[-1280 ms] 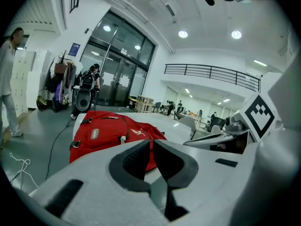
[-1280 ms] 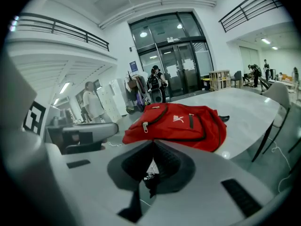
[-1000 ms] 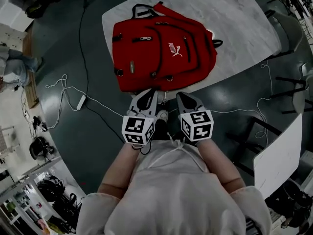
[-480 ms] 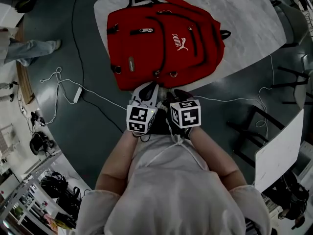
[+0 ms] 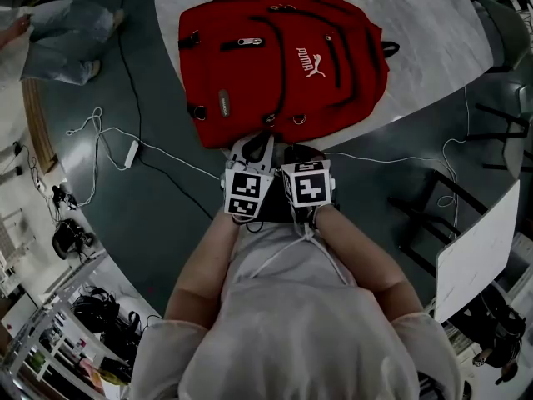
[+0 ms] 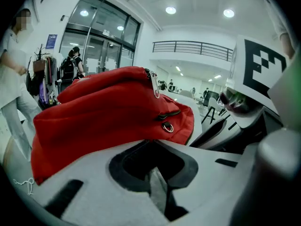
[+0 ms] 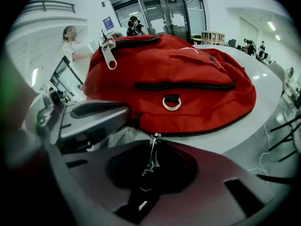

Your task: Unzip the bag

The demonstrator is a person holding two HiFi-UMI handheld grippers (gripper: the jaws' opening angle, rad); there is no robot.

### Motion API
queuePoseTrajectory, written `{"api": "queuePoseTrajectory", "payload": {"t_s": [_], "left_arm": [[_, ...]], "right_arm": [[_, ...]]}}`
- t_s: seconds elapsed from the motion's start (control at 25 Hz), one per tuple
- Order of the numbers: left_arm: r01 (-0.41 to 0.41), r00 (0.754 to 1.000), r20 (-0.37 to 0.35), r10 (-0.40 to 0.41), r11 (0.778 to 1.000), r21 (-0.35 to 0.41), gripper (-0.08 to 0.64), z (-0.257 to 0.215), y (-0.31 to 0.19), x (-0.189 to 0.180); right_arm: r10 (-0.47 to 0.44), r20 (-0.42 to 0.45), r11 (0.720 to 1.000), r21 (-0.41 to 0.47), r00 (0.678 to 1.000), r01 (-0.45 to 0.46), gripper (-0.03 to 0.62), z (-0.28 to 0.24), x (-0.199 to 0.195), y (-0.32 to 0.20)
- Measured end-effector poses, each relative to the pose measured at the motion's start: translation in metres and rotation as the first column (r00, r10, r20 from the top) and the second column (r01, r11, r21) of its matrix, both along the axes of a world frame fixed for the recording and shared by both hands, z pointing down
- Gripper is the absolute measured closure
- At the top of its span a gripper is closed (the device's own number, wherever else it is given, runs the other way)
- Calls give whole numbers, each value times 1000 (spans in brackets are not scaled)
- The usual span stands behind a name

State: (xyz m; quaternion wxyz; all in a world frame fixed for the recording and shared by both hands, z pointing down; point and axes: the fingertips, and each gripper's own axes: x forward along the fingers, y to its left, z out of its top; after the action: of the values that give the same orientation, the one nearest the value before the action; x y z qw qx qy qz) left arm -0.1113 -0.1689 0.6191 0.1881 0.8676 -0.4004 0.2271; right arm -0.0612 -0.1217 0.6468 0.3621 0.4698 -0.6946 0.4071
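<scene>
Red bag (image 5: 275, 65) is lying flat on the pale tabletop (image 5: 416, 23), with its bottom edge right at the near rim. Both grippers are parked side by side at that edge. The right gripper (image 7: 148, 173) has its jaws squeezed together on a little metal zipper pull (image 7: 151, 154) that hangs off the bag's lower seam, just under a metal D-ring (image 7: 172, 103). The left gripper (image 6: 155, 173) is closed up too, with only a thin grey sliver showing between the jaws. I can't see any red fabric caught in there, and the bag (image 6: 103, 112) sits just past its tips. A white cable (image 5: 108, 132) snakes over the dark floor to the left.
</scene>
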Motion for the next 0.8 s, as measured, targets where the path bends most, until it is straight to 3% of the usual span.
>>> {"api": "queuePoseTrajectory", "payload": {"t_s": [0.36, 0.48, 0.64, 0.8], "left_arm": [[-6, 999, 44, 10, 996, -91, 528, 11, 0, 0], [-5, 998, 55, 11, 994, -113, 531, 14, 0, 0], [3, 998, 69, 3, 996, -84, 534, 16, -3, 1], [0, 997, 79, 10, 993, -120, 535, 21, 2, 1]], "right_arm": [[-192, 2, 981, 41, 981, 192, 563, -3, -3, 0], [-215, 12, 976, 36, 977, 214, 565, -2, -1, 0], [-250, -15, 967, 38, 968, 251, 565, -2, 6, 0], [-270, -29, 962, 38, 963, 271, 565, -4, 15, 0]]}}
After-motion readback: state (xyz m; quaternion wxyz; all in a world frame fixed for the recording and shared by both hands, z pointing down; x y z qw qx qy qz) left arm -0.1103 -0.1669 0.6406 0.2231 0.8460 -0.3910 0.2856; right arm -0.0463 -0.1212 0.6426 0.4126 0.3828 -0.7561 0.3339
